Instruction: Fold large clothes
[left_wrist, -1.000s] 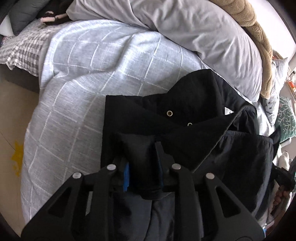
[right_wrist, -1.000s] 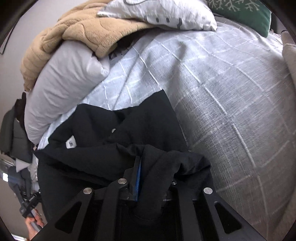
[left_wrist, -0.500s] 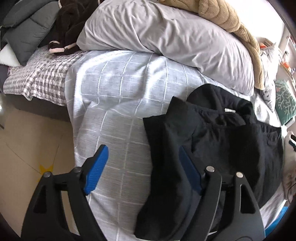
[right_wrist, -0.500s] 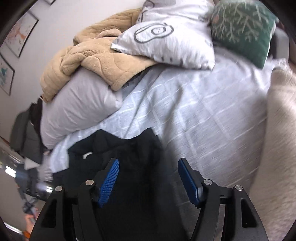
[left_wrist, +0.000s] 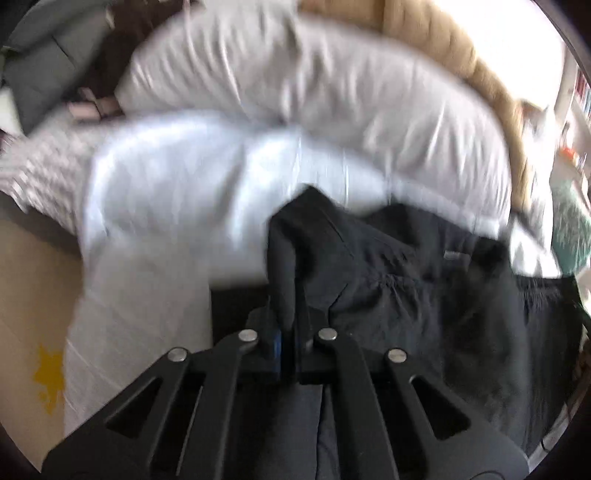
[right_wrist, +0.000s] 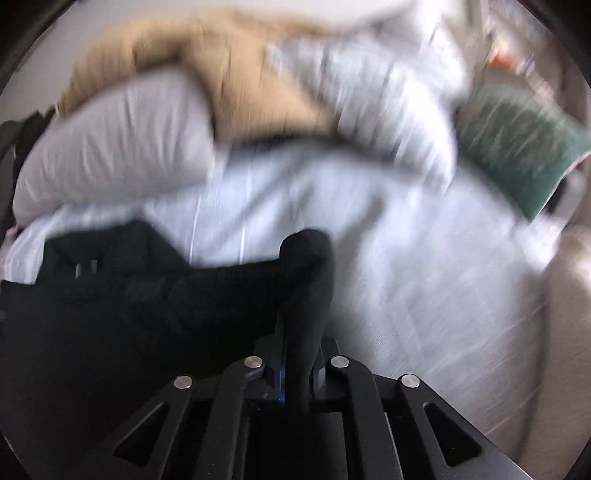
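A black garment (left_wrist: 424, 295) lies partly folded on a light grey checked bedspread (left_wrist: 166, 206). My left gripper (left_wrist: 290, 321) is shut on the garment's left edge, with a fold of black cloth standing up between the jaws. In the right wrist view the same garment (right_wrist: 129, 295) spreads to the left, and my right gripper (right_wrist: 301, 350) is shut on its right edge, with a roll of cloth sticking up between the fingers. Both views are blurred by motion.
A large grey pillow (left_wrist: 314, 85) and a tan blanket (right_wrist: 221, 70) are piled at the head of the bed, with a white cushion (right_wrist: 388, 85) and a green cushion (right_wrist: 517, 140) to the right. The floor (left_wrist: 33, 295) lies off the bed's left edge.
One second ago both grippers held the garment, half a second ago both stood open above it, and now both are shut on its edges again. The views are now motion-blurred.
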